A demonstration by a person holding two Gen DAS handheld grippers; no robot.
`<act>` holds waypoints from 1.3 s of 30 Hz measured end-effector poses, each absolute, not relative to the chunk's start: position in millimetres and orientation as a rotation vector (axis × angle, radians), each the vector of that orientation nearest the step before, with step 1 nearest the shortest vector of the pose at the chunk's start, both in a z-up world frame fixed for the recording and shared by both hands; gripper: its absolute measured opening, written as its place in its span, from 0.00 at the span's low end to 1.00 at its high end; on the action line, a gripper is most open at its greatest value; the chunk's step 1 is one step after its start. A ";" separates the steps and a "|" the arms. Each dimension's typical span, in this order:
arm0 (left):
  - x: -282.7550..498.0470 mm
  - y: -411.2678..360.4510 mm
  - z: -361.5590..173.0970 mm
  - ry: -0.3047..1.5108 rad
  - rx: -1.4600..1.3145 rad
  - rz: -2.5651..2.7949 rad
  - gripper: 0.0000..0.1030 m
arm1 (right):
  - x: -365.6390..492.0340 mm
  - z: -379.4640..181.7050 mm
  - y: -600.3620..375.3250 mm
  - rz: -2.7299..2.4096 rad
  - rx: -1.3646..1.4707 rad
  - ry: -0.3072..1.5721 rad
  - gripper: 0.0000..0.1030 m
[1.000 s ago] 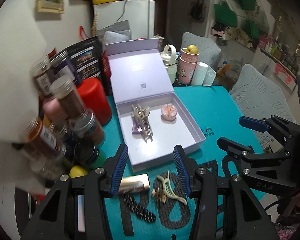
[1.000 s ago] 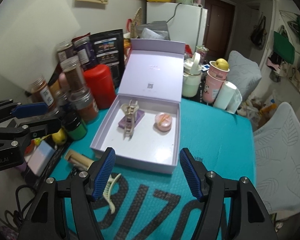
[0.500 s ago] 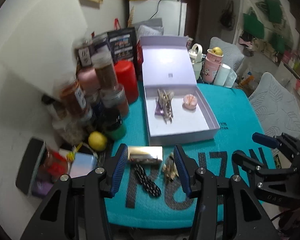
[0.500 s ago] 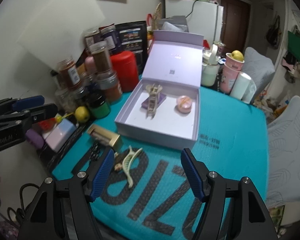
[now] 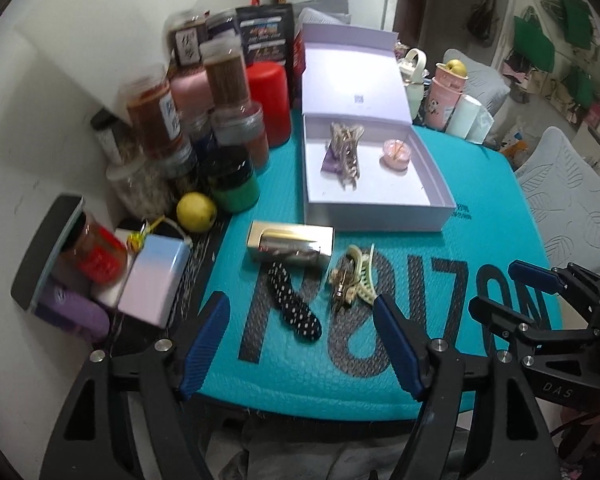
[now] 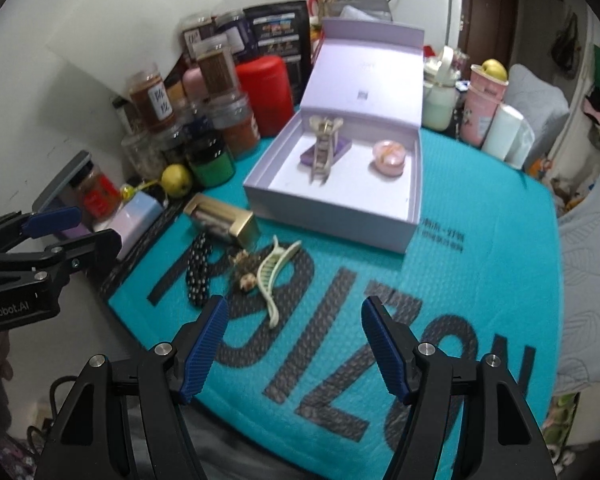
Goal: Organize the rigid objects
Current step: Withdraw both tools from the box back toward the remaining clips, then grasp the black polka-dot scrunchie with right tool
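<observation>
Both grippers are hovering empty above a teal mat (image 5: pixel 480 208), each held by a person. On the left gripper (image 5: pixel 306 344), the blue-padded jaws have just been opening and are now standing wide, with nothing between them; the spotted clip only shows on the mat beyond the gap. On the right gripper (image 6: pixel 294 344), the jaws are likewise standing wide apart and gripping nothing.

An open lilac box (image 5: pixel 440 208) is sitting at the back of the mat, its lid propped upright. Inside are lying three things: one beige claw clip (image 5: pixel 346 148), resting on one small purple item (image 5: pixel 328 164), and, apart from them, one round pink compact (image 5: pixel 397 153).

Four things are waiting on the mat in front of the box: one gold rectangular case (image 5: pixel 290 245) near the box's front wall, one black white-dotted hair clip (image 5: pixel 294 309), one pale green claw clip (image 5: pixel 362 276), and one small gold ornate clip (image 5: pixel 341 286) touching the green one.

Judging by this, the sorting is partly done and a fresh pick is starting. The left gripper is pointing down toward the loose pieces, so the next move is likely calling for a descent over one of them, then a close across its narrow width. The green and gold clips are touching, so lifting one may drag the other.

Beside the mat, a crowd of jars and one yellow fruit (image 5: pixel 196 212) are standing by.
</observation>
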State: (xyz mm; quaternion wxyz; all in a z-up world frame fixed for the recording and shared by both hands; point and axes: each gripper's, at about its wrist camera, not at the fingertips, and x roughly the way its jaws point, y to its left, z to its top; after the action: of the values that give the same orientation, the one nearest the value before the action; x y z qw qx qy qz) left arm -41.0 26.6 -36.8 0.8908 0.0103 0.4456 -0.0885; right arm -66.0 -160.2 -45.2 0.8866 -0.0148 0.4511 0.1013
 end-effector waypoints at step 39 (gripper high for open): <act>20.2 118.5 -135.2 1.139 -0.085 -0.102 0.72 | 30.1 -149.3 -47.7 0.525 -0.078 1.106 0.50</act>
State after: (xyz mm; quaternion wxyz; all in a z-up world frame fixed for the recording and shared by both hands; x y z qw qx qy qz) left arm 20.2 118.5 -135.2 0.8401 -0.0402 0.5387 -0.0485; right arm 30.1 -47.7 -149.3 0.8176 -0.0367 0.5191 0.2464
